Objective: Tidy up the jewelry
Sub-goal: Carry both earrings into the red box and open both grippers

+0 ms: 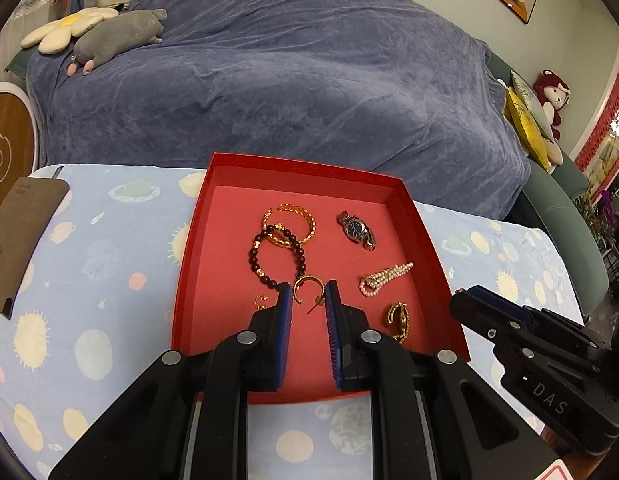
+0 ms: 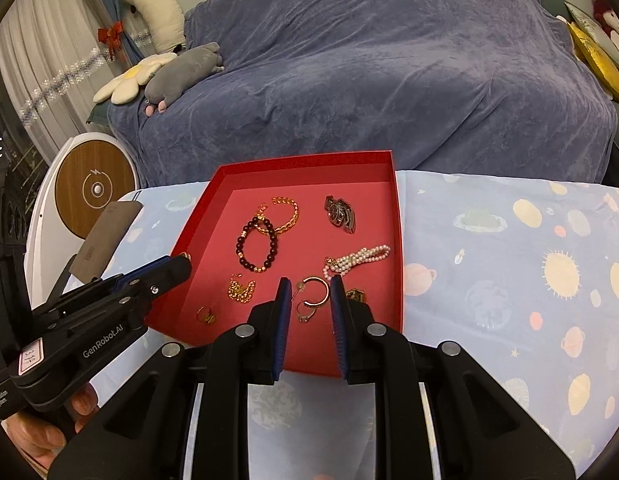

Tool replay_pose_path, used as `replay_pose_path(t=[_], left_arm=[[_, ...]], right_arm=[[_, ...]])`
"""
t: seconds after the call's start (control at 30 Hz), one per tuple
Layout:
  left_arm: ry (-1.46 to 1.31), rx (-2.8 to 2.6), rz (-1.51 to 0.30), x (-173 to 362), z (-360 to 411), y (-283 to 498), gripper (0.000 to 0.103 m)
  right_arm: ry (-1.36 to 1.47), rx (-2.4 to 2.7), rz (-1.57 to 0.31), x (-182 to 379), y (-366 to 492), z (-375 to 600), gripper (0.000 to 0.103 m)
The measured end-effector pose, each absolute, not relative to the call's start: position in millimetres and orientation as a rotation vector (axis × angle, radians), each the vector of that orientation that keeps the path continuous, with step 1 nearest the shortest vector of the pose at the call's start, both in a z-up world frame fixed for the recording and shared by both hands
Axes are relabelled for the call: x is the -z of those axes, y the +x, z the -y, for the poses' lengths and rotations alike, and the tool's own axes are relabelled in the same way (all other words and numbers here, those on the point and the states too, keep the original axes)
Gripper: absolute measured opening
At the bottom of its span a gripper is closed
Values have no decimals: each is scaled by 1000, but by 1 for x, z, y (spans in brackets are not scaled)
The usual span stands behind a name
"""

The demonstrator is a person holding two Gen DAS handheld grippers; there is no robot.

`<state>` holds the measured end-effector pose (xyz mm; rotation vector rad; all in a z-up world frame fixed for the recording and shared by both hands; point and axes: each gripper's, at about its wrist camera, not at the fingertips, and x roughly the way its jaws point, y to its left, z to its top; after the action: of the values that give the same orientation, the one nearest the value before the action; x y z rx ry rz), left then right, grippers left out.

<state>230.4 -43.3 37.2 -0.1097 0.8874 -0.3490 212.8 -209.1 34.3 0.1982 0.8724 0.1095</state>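
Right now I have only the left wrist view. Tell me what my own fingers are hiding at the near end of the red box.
Observer: A small ring lies just nearer than the hoop earring.
Operator: Report the right gripper's jaws.
Observer: The right gripper is open, with the hoop earring framed between its fingers in its own view.
Operator: Check the near-left corner too.
Observer: Another small gold ring sits there in the red box, close to a gold chain heap.
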Motion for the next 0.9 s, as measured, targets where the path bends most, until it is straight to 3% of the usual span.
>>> replay_pose_path(t=[0.4, 0.9], left_arm=[[-49, 310, -964, 3, 46, 262, 14], [-38, 283, -956, 8, 48, 266, 14]], right_arm=[[170, -127, -934, -2, 253, 192, 19], [153, -145, -946, 7, 259, 183, 19]])
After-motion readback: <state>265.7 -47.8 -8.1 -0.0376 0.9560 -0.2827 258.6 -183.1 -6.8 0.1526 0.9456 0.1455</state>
